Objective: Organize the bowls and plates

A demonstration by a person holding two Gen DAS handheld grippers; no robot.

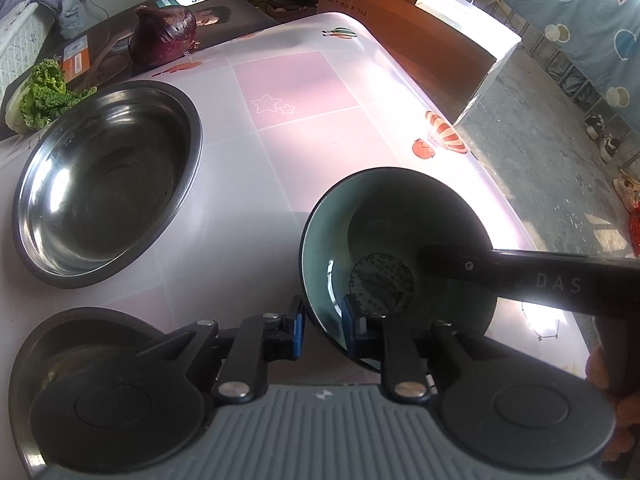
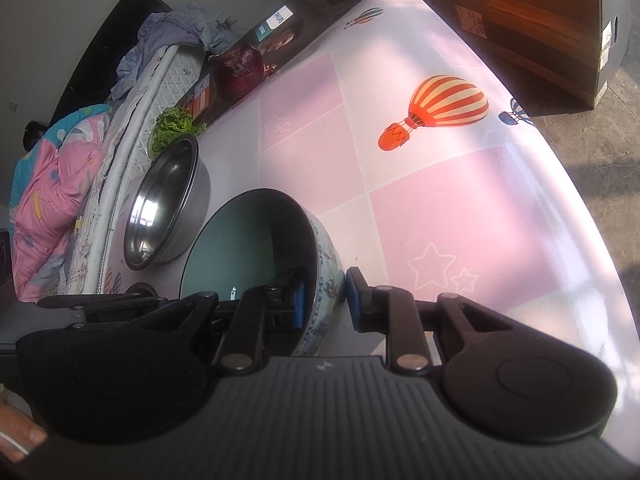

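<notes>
Left wrist view: both tools grip the ceramic bowl (image 1: 396,264) by its rim, left tool (image 1: 324,332) clenched at six o'clock, right tool (image 2: 326,300) straddling the wall. Lift it level toward the steel bowl (image 1: 108,184) at ten o'clock on the table (image 1: 304,92).

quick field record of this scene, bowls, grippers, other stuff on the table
held bowl: ceramic bowl, teal inside, patterned outside
left gripper: straddling the ceramic bowl's rim, one finger inside
right gripper: straddling the opposite rim, one finger inside
steel bowl: upright on the tablecloth, apart from the ceramic bowl
second metal dish: beneath the left gripper
vegetables: red cabbage, green lettuce at the far edge
</notes>
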